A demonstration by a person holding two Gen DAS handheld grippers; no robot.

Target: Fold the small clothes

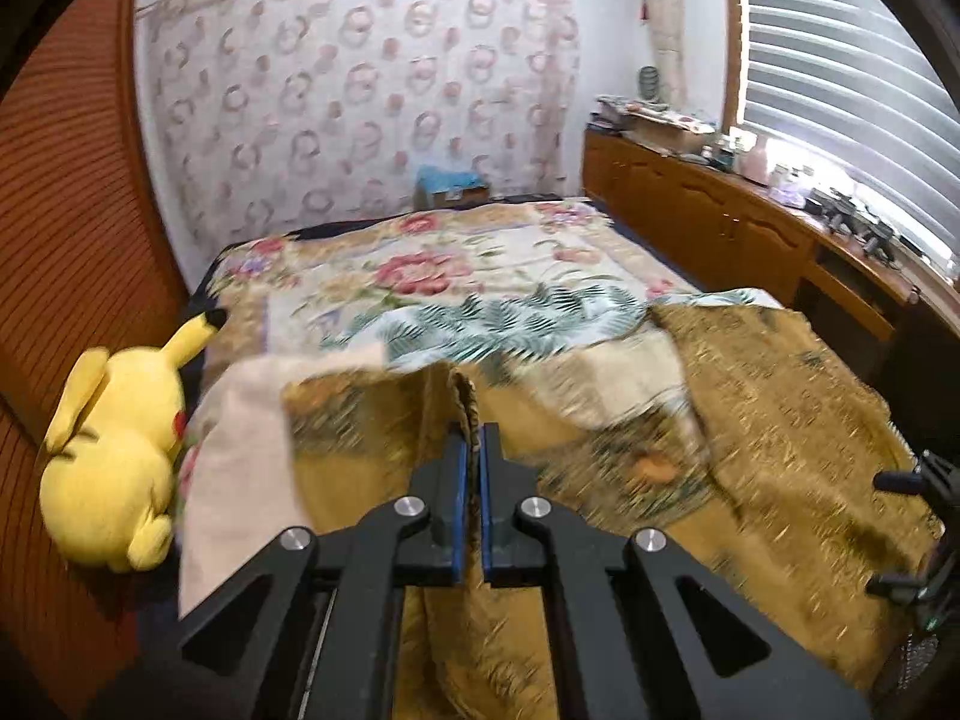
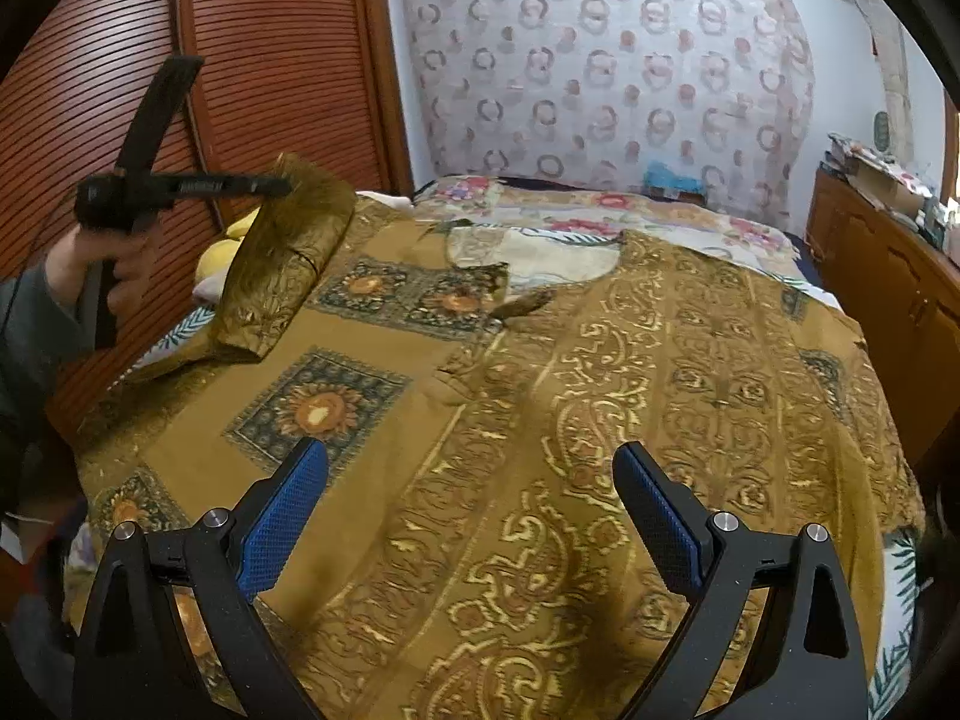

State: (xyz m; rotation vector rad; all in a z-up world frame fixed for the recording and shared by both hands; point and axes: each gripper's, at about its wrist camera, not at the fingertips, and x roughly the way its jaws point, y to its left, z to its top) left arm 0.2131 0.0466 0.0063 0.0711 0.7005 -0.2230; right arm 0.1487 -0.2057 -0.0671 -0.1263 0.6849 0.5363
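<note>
Left gripper is clamped on a raised edge of the ochre patterned garment, left of scene. Right gripper hovers over its near part, fingers apart, holding nothing. Garment lies spread across the bed.

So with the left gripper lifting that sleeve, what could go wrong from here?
The left gripper pinches only a narrow edge of the mustard garment, so it could slip free. The right gripper is open and pins nothing, so the body may drag. The yellow plush sits close and might snag the fold.
</note>
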